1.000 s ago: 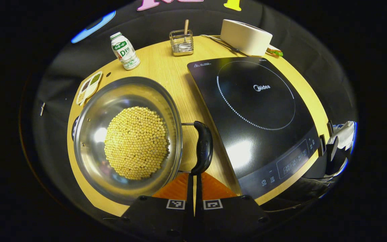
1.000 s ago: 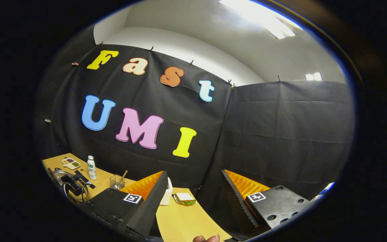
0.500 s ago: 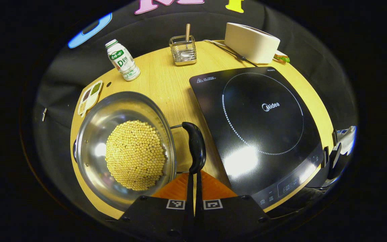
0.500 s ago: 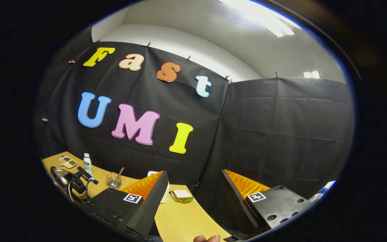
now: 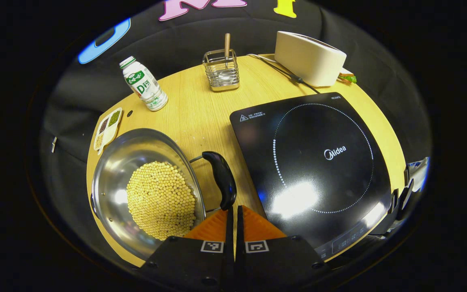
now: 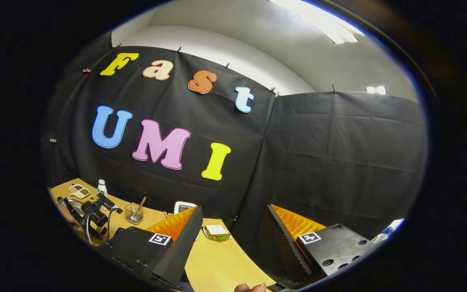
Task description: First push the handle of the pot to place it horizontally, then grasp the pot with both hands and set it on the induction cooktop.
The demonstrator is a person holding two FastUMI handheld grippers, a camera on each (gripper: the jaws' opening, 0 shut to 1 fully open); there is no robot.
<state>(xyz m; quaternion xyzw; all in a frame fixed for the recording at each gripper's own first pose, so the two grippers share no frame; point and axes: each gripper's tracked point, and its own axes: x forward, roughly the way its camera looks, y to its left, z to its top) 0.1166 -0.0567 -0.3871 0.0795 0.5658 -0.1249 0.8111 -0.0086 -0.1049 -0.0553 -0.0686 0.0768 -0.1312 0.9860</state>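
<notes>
Steel pot (image 5: 112,182) holds yellow beans (image 5: 160,200), perhaps soybeans; handle (image 5: 222,178) upright.

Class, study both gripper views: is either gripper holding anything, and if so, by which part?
Nothing is held. The left gripper is shut, its tips by the end of the pot's black handle. The right gripper is open.
</notes>
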